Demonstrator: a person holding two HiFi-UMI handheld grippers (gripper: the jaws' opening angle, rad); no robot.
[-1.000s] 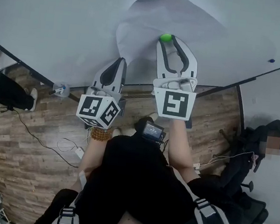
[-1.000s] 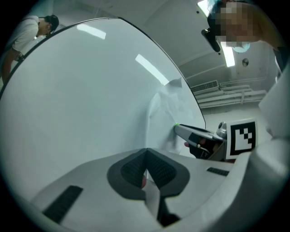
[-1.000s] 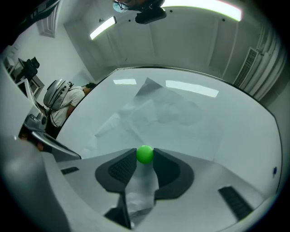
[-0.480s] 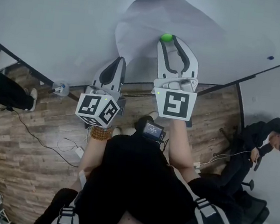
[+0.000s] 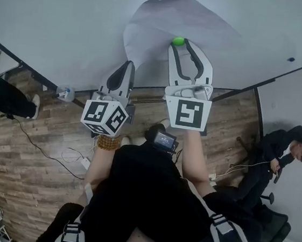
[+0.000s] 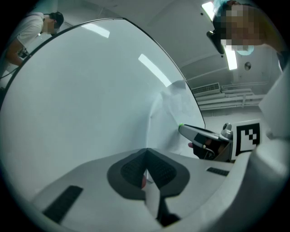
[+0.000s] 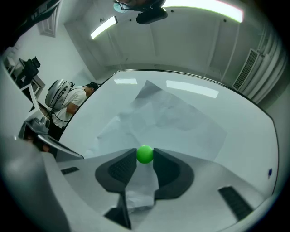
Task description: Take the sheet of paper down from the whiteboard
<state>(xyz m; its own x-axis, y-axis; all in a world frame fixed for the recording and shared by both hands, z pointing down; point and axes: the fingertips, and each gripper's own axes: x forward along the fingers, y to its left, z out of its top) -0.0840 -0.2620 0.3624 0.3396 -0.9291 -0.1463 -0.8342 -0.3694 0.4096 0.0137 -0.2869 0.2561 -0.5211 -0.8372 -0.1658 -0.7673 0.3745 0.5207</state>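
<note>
A crumpled white sheet of paper (image 5: 173,20) lies against the whiteboard (image 5: 59,20). A green ball magnet (image 5: 178,40) sits on the sheet's lower part. My right gripper (image 5: 179,41) is shut on this magnet; in the right gripper view the magnet (image 7: 145,154) is pinched between both pads, with the paper (image 7: 172,115) behind it. My left gripper (image 5: 130,65) is below and left of it, shut on the sheet's lower left edge. In the left gripper view, a strip of paper (image 6: 174,111) runs into the left gripper (image 6: 146,170), and the right gripper (image 6: 181,128) shows beyond.
The whiteboard's dark lower frame (image 5: 32,71) runs below the grippers, above a wooden floor (image 5: 39,148) with cables. A small blue magnet (image 5: 291,59) sits at the board's right. One person (image 5: 280,154) sits at the right, another (image 5: 4,98) at the left.
</note>
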